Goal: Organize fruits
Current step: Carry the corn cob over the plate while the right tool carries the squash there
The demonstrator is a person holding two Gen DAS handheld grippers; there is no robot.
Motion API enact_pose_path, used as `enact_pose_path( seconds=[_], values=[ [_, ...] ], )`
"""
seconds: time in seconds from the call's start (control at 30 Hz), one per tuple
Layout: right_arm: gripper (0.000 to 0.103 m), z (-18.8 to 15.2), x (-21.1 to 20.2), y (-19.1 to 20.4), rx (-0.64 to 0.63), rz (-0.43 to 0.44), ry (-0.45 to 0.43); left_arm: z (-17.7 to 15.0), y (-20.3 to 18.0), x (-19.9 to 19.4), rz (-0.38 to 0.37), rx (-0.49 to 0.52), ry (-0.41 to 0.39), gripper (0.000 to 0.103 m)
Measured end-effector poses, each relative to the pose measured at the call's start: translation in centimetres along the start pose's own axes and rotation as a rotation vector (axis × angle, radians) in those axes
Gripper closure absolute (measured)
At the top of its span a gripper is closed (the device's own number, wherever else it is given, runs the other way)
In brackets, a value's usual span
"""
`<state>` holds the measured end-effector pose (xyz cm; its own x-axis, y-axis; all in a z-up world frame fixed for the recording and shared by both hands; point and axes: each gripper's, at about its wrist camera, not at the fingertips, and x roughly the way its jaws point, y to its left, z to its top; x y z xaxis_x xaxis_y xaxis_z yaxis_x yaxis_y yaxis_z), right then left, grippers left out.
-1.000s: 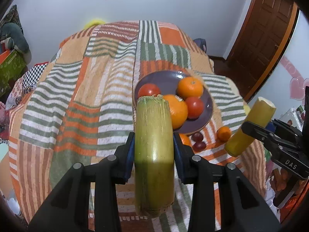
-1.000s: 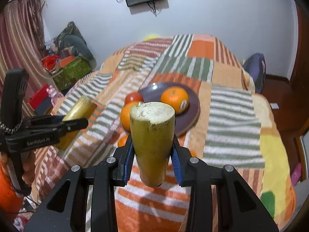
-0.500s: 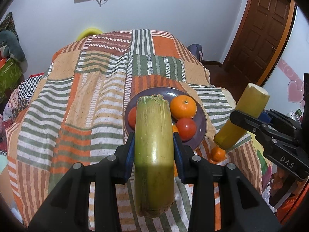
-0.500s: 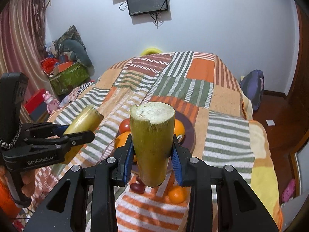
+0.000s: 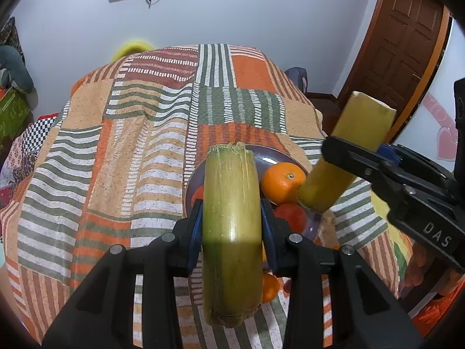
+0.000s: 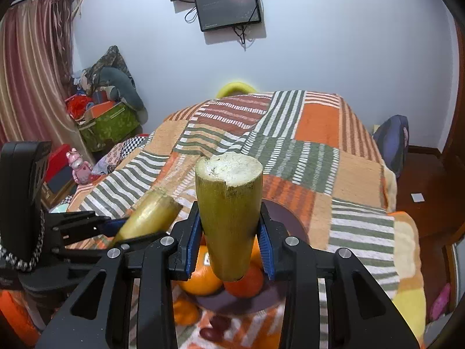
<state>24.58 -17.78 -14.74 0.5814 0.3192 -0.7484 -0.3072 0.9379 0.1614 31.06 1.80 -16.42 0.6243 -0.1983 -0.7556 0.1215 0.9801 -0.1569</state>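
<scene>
My left gripper (image 5: 231, 224) is shut on a thick green-yellow sugarcane piece (image 5: 231, 226), held upright above the bed. My right gripper (image 6: 229, 240) is shut on a second, yellower sugarcane piece (image 6: 229, 209); it also shows in the left wrist view (image 5: 345, 157), tilted over the plate. The left gripper and its cane (image 6: 151, 215) show at the left of the right wrist view. A purple plate (image 5: 273, 155) below holds oranges (image 5: 283, 183) and a tomato (image 5: 290, 216), partly hidden by the canes.
The striped patchwork blanket (image 5: 130, 145) covers the bed. Loose oranges (image 6: 184, 311) and dark plums (image 6: 213, 330) lie on the blanket beside the plate. A wooden door (image 5: 401, 43) is at the right, a green box (image 6: 107, 125) and clutter at the left.
Both grippers have risen and pulled back with their cane pieces; the plate now looks lower and nearer. The right cane has moved closer to the left one, over the plate.
</scene>
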Motion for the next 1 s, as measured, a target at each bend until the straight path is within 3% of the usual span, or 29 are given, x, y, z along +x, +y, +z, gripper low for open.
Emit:
enact_pose_path(
  seconds=[0.47,1.0],
  values=[
    [0.071,-0.3,5.7,0.6,-0.02,0.005,0.084,-0.3,2.5,2.4,-0.004,-0.049,0.038,0.066],
    [0.069,-2.9,3.9,-1.1,-0.022,0.005,0.141,0.1,1.5,3.2,-0.015,-0.041,0.062,0.066]
  ],
)
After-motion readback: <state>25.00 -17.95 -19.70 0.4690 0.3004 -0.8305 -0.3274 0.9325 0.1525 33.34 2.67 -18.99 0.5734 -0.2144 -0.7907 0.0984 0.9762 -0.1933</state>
